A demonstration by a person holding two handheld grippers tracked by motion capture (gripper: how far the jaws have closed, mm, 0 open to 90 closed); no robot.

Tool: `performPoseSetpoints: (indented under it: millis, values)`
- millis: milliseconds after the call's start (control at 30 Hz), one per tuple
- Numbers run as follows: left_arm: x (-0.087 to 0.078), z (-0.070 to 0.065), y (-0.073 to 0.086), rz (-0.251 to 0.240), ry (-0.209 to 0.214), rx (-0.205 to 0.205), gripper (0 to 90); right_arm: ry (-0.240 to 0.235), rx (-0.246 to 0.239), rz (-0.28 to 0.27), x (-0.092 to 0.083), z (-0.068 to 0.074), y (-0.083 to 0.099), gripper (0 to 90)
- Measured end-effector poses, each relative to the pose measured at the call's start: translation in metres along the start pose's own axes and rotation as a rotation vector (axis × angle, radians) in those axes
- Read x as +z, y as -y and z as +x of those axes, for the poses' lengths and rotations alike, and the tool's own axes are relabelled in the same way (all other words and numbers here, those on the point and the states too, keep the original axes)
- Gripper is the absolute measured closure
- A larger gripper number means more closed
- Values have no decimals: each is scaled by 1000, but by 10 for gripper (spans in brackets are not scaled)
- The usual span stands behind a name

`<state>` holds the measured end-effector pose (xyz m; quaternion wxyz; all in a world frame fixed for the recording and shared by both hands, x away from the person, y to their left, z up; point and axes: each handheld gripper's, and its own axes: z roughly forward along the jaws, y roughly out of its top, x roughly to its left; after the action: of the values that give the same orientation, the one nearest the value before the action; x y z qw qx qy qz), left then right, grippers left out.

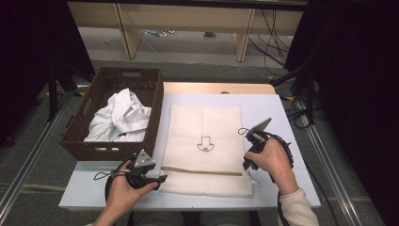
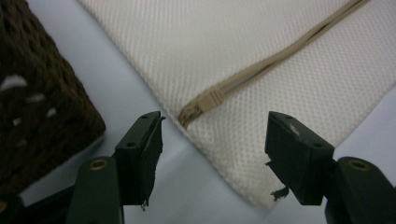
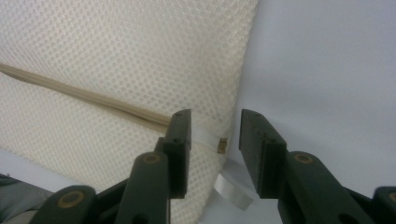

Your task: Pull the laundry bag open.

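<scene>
Nearest the camera are the person's two forearms, coming in over the near edge of the white table (image 1: 282,113). Starting at the left, a dark woven basket (image 1: 155,117) stands at the table's far left corner with a crumpled white garment (image 1: 120,117) in it. Just in front of it the left gripper (image 1: 157,180) lies low at the near left corner of the mesh laundry bag (image 1: 207,127), its jaws standing wide with nothing between them; in the left gripper view the bag's tan zipper (image 2: 261,65) ends just ahead of them.

The bag lies flat in the middle of the table, touching the basket's side or very nearly so, a small printed mark on its upper face.

At the bag's near right edge sits the right gripper (image 3: 215,149), jaws parted around the zipper's end and a white tag (image 3: 229,189), not pressing on either.

I'd judge the bag light, limp and a little slippery; it will sag and fold if lifted by one point. Pinching the seamed corners or the zipper band with both grippers looks safest.
</scene>
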<state>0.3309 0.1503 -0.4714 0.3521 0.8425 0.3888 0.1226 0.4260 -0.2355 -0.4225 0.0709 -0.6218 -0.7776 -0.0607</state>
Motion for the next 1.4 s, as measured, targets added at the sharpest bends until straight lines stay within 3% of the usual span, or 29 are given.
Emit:
performPoseSetpoints:
  millis: [33, 67, 133, 200, 267, 300, 333, 433, 500, 567, 600, 633, 667, 700, 733, 900, 933, 967, 1000, 1033, 1100, 1133, 1167, 1200, 1233, 1267, 1300, 1367, 1400]
  values:
    - [1, 0, 2, 12, -10, 4, 379, -6, 18, 4, 1, 0, 1, 642]
    - [2, 1, 3, 25, -3, -10, 386, -1, -29, -19, 4, -3, 2, 640]
    - [4, 1, 5, 43, 11, -38, 413, -6, 13, -13, 6, -2, 4, 637]
    - [8, 1, 7, 36, 1, -47, 440, -7, -1, -17, 9, -5, 4, 639]
    - [11, 1, 8, 38, 4, -55, 462, -4, 0, 11, 9, -5, 4, 641]
    - [12, 2, 8, 54, 17, -49, 474, -12, 11, -3, 11, -6, 3, 643]
    - [14, 0, 8, 47, 12, -48, 492, -29, -43, -18, 14, -10, 2, 645]
    - [15, -2, 7, 44, 0, -25, 538, -31, 28, -13, 17, -10, 1, 656]
    - [16, -4, 7, 44, 7, -15, 587, -22, 34, -17, 19, -10, 0, 667]
    - [18, -6, 6, 48, 15, 7, 664, -8, -2, -8, 21, -12, -1, 697]
    - [18, -8, 5, 53, 10, 19, 679, -14, 44, 16, 21, -9, -2, 716]
    - [19, -9, 4, 54, 4, 15, 688, -8, 16, 19, 22, -10, -2, 758]
    - [18, -9, 3, 59, 4, 28, 702, -21, 55, 17, 24, -7, -2, 779]
    - [18, -8, 3, 64, 16, 32, 715, -19, -4, 9, 25, -10, -2, 794]
    - [19, -9, 3, 64, 21, 13, 738, -8, -3, 8, 26, -9, -2, 805]
    - [19, -10, 1, 66, 21, 20, 853, 4, 61, 45, 25, -5, -1, 826]
    - [19, -10, 0, 81, 32, 16, 859, 15, 55, 55, 25, -5, 0, 828]
    - [17, -10, -1, 103, 43, 24, 863, 13, -24, 33, 26, -10, 0, 829]
    - [16, -10, -1, 103, 42, 39, 865, 4, 44, 59, 23, -6, 0, 829]
    - [16, -10, -1, 97, 40, 34, 866, 13, 6, 73, 21, -8, -1, 829]
    - [16, -13, -2, 97, 54, 23, 868, 7, 49, 49, 21, -6, 2, 829]
    - [19, -16, -1, 61, 37, 13, 868, 4, 28, 51, 20, -9, 3, 829]
    - [20, -18, -1, 64, 41, 19, 868, 20, 27, 65, 18, -10, 3, 829]
    - [18, -19, -3, 86, 58, 32, 869, 18, 60, 45, 17, -9, 5, 829]
    - [19, -21, -3, 85, 64, 33, 869, 26, 39, 56, 16, -12, 6, 829]
    - [19, -22, -4, 88, 67, 41, 868, 23, 67, 62, 14, -11, 7, 829]
    - [18, -23, -5, 88, 72, 51, 868, 26, 30, 20, 16, -15, 9, 829]
    - [20, -26, -5, 60, 76, 42, 868, 31, 72, 56, 12, -15, 11, 829]
    - [21, -26, -5, 63, 65, 43, 868, 29, -15, 29, 14, -22, 13, 829]
